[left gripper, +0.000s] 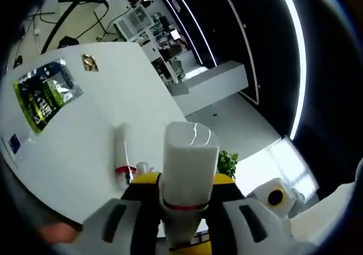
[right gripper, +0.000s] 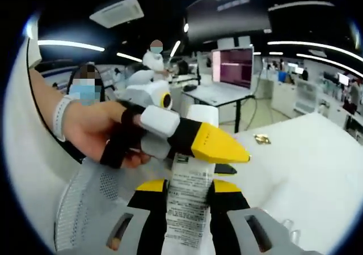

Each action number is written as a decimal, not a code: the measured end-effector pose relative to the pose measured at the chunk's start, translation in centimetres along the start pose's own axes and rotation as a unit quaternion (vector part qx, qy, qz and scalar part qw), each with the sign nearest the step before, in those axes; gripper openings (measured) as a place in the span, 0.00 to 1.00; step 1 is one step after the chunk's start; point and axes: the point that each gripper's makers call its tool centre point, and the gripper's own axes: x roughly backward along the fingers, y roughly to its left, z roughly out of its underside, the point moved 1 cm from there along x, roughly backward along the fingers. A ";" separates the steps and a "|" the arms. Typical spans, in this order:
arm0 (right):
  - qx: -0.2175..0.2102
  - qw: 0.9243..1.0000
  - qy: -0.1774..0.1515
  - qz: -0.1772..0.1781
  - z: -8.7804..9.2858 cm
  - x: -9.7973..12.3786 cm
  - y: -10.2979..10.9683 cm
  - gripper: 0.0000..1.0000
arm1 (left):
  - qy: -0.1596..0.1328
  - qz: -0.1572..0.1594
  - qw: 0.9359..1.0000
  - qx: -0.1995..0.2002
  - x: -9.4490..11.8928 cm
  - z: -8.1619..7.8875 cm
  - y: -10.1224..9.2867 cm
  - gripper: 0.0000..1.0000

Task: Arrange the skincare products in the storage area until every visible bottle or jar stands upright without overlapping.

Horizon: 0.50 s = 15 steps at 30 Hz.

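Observation:
In the left gripper view, my left gripper (left gripper: 184, 182) is shut on a tall white bottle (left gripper: 190, 156) with a red band low down, its yellow jaws on both sides. A white tube with a red band (left gripper: 121, 153) lies flat on the white table (left gripper: 85, 147), and a small clear item (left gripper: 142, 168) sits beside it. In the right gripper view, my right gripper (right gripper: 187, 191) is shut on a white bottle with a printed label (right gripper: 186, 209). The left gripper (right gripper: 226, 156), held in a person's hand (right gripper: 99, 127), reaches across this bottle higher up and grips it.
A green foil packet (left gripper: 43, 93) and a small gold wrapper (left gripper: 89, 63) lie farther along the table. The table edge (left gripper: 164, 90) drops to the floor on the right. The gold wrapper (right gripper: 262, 138) also lies on the white table (right gripper: 312, 164). A desk with a monitor (right gripper: 232, 68) stands behind.

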 end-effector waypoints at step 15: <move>0.002 1.000 0.017 -0.003 0.1 -0.5 0.4 0.27 | 0.005 -0.034 0.999 -0.008 0.1 0.2 0.9 0.20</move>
